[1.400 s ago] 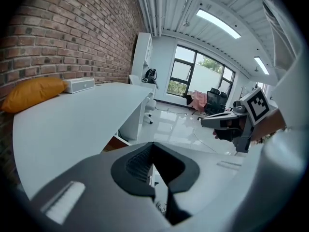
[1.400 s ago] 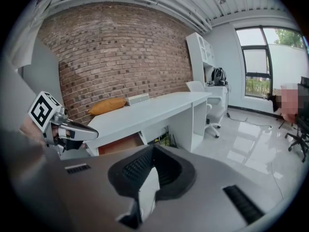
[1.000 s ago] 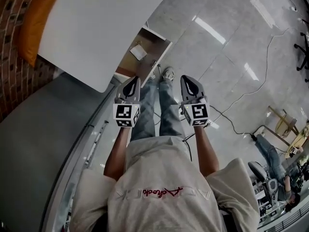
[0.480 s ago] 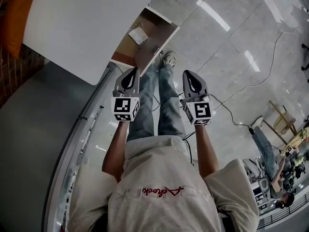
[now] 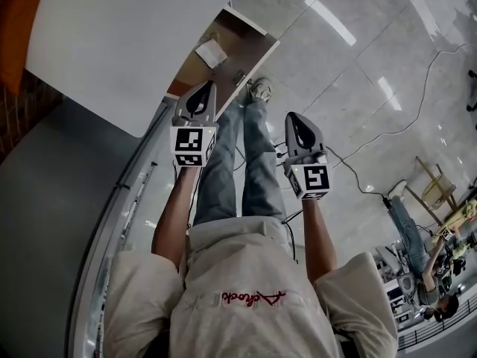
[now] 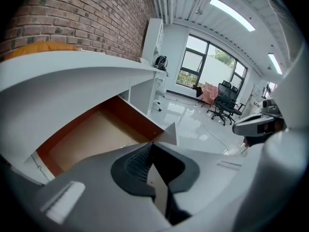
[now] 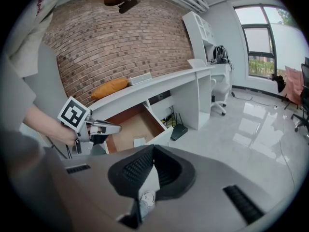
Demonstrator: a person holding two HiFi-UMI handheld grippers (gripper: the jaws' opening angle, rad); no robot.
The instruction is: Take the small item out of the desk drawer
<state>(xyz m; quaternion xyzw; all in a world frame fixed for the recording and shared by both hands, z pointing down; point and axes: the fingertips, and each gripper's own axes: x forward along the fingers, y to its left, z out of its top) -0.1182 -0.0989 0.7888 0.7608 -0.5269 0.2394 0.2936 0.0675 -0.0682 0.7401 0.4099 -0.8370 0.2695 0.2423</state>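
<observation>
The drawer (image 5: 250,47) stands pulled out from under the white desk (image 5: 134,43), and the small item (image 5: 211,53), a flat white piece, lies loose on its brown floor with nothing else touching it. My left tongs (image 6: 153,143) hang just short of the drawer, pointing down toward it, jaws pressed together with nothing between them. My right tongs (image 7: 154,146) are off to the side above the tiled floor (image 5: 350,88), well apart from the drawer, jaws together and empty too.

The step in hand, as I judge it, is the reach with the left tongs, and the first thing to get right is spreading the jaws before they cross the drawer's front wall, not after. I should come in from above, over the open top, so I do not knock the front or push the drawer shut. The piece looks thin and light, so a flat press would likely slide it away; better to set one jaw on each side of an edge and close gently. The right tongs can stay clear, or steady the drawer front if it rolls.
</observation>
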